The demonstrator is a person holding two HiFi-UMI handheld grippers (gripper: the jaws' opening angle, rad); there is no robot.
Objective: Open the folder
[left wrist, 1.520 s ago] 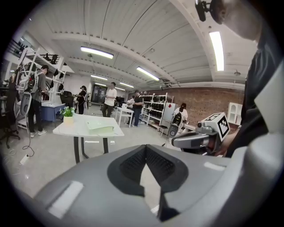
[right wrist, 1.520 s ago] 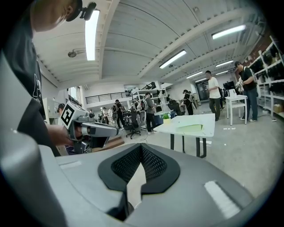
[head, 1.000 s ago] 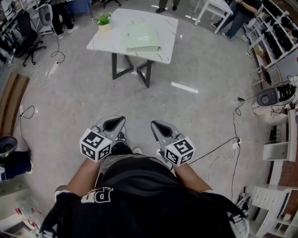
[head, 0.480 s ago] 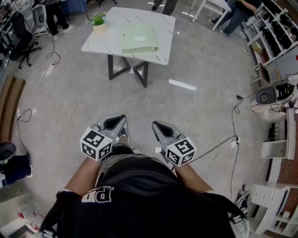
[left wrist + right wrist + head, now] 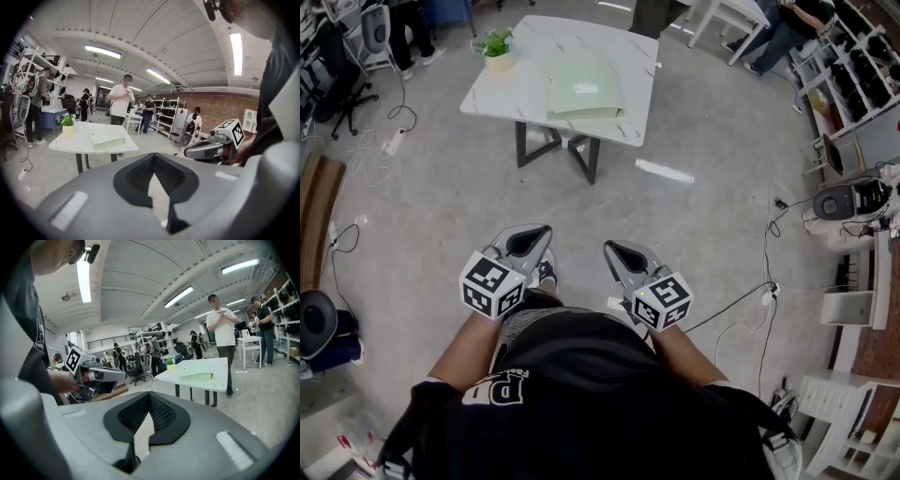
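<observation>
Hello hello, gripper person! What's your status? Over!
Left gripper, right gripper: both shut, empty. Folder closed, flat on table, beyond reach. Potted plant at corner, apart from it.

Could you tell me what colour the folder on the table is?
The folder is pale green, clearest in the head view.

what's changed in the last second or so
The person has stepped a little closer to the table, so it and the green folder sit slightly nearer in the head view. Nothing was gripped or let go. The left gripper and right gripper stay shut and empty out in front. The folder is still closed, beside the plant.
</observation>
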